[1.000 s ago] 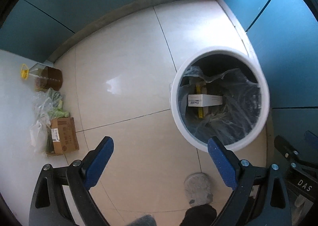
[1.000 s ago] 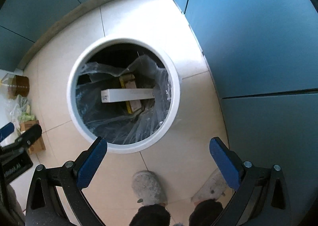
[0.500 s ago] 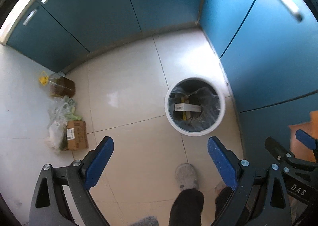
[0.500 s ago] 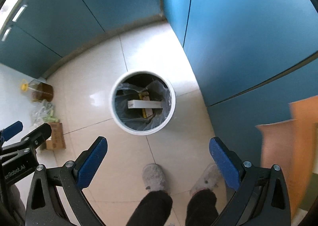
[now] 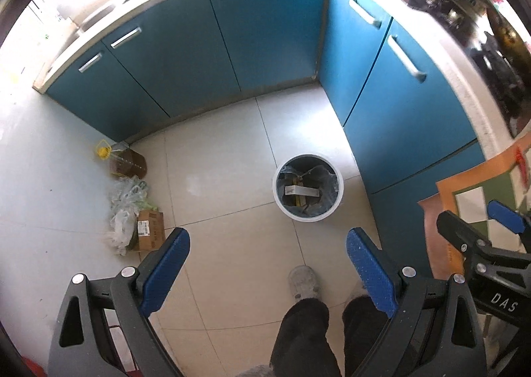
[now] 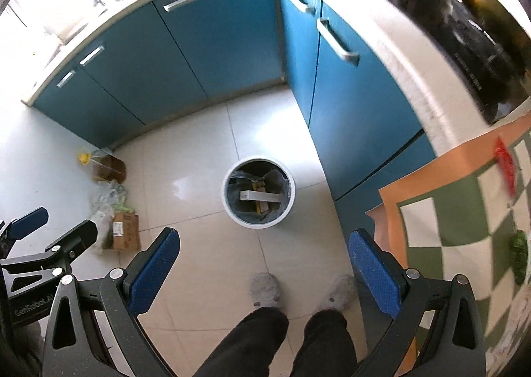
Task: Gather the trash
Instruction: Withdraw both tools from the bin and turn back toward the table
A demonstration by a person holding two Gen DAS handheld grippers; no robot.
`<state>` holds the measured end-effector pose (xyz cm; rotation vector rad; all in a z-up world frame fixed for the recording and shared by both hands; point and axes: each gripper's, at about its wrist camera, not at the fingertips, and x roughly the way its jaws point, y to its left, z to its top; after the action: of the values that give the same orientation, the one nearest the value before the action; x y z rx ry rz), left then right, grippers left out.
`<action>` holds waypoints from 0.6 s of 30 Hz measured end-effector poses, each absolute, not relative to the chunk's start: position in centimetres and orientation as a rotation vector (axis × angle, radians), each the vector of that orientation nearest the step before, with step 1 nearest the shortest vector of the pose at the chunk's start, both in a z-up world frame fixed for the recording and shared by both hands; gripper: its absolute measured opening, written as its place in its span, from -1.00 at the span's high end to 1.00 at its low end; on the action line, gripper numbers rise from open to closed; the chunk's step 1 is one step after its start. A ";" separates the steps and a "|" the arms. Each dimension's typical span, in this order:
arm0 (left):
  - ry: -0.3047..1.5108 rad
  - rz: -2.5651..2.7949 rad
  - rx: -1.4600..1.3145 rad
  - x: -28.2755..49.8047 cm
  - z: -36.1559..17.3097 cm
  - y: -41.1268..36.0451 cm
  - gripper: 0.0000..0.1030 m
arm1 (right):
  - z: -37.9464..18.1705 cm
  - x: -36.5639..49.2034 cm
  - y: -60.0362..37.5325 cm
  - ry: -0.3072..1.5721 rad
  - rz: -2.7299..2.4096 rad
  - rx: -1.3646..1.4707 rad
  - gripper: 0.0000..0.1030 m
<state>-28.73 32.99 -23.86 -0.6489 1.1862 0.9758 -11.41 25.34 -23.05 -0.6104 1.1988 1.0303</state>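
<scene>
A round white trash bin with a clear liner stands on the tiled floor far below both grippers. A white box and yellow packaging lie inside it. My left gripper is open and empty, high above the floor. My right gripper is open and empty at about the same height. A table with a checked green and white cloth is at the right, with a red scrap and a green item on it.
Blue cabinets line the back and right under a counter. By the left wall stand an oil jug, plastic bags and a small cardboard box. The person's slippered feet are below the grippers.
Both grippers have risen far up from just over the bin. The bin looks much smaller now, and the cabinets, counter and table have come into view. Both stay open.
</scene>
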 end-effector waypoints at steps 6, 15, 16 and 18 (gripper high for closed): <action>1.156 1.012 -0.643 -26.3 -19.7 32.0 -0.87 | -19.1 -7.8 22.2 1.248 1.021 -0.431 -1.00; 1.166 0.807 -0.504 -10.6 -16.2 27.6 -0.87 | -14.1 7.5 10.4 1.244 0.763 -0.131 -1.00; 1.178 0.765 -0.496 -8.1 -16.4 26.7 -0.87 | -13.8 9.8 8.1 1.239 0.709 -0.098 -1.00; 1.206 0.664 -0.491 -2.8 -17.3 25.0 -0.88 | -13.8 14.9 2.9 1.236 0.580 -0.045 -1.00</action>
<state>-2.81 24.98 -17.35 -0.4911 1.2063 0.6638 14.87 2.94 -13.75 -0.0453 1.2360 0.5799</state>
